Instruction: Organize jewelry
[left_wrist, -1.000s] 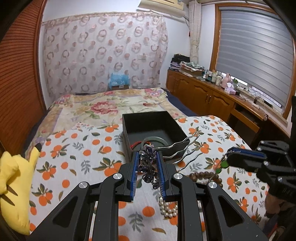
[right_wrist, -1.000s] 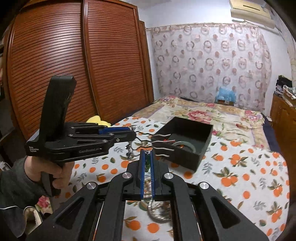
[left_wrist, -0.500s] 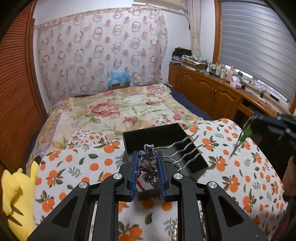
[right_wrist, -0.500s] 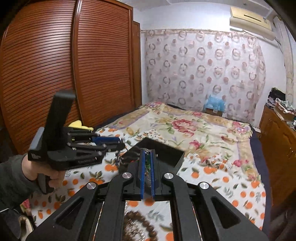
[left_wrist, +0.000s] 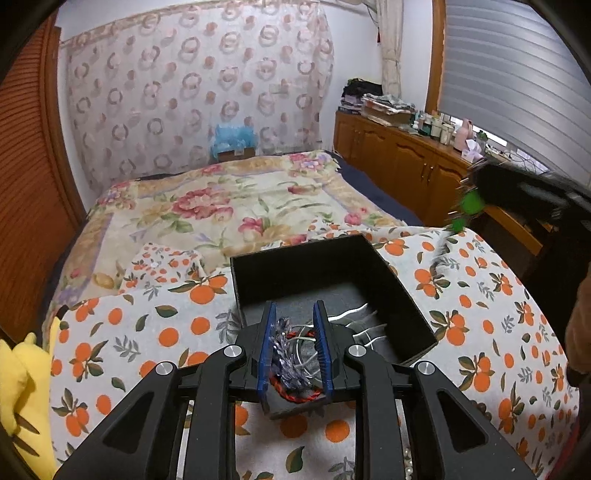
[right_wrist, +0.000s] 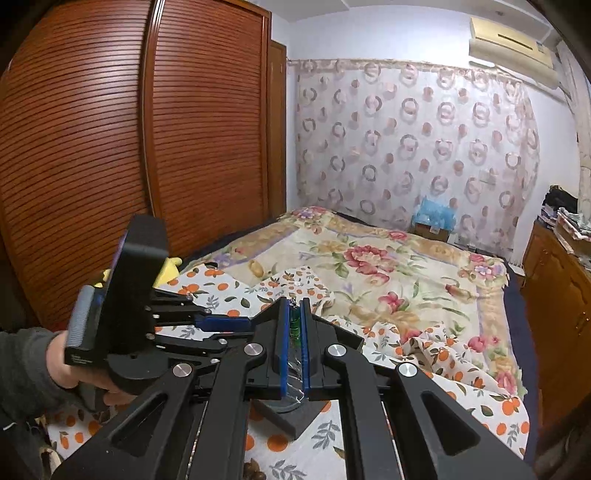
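Left wrist view, from the left edge: yellow plush toy (left_wrist: 18, 384) against the frame border, lying on the orange-print cloth (left_wrist: 147, 332). A broad stretch of bare cloth between the toy and the box.

Centre: left gripper (left_wrist: 294, 321) over the near corner of the black box (left_wrist: 406, 295), pads parted and released. Silvery-purple hair comb (left_wrist: 286, 354) leaning on the left pad, apart from the right one, down inside the box with its wavy prongs reaching right across the floor. Red cord (left_wrist: 295, 397) curled beneath it at the near wall. Far half of the box floor bare.

Right of the box: more open cloth up to the bed's edge, then the wooden cabinets (left_wrist: 399, 158) along the wall. At the right border, blurred, right gripper (left_wrist: 476, 192) raised well above the cloth with the green beaded piece (left_wrist: 471, 203) at its tip.

Right wrist view, from the left: left hand (right_wrist: 85, 369) around its gripper's handle, close beside. Centre: right gripper (right_wrist: 294, 310) clenched narrowly on the green beaded piece (right_wrist: 294, 326), above the box's near corner (right_wrist: 295, 417). Brown beads (right_wrist: 255, 470) on the cloth at the bottom edge. Rightward, rumpled cloth edge and floral bedspread (right_wrist: 388, 266).
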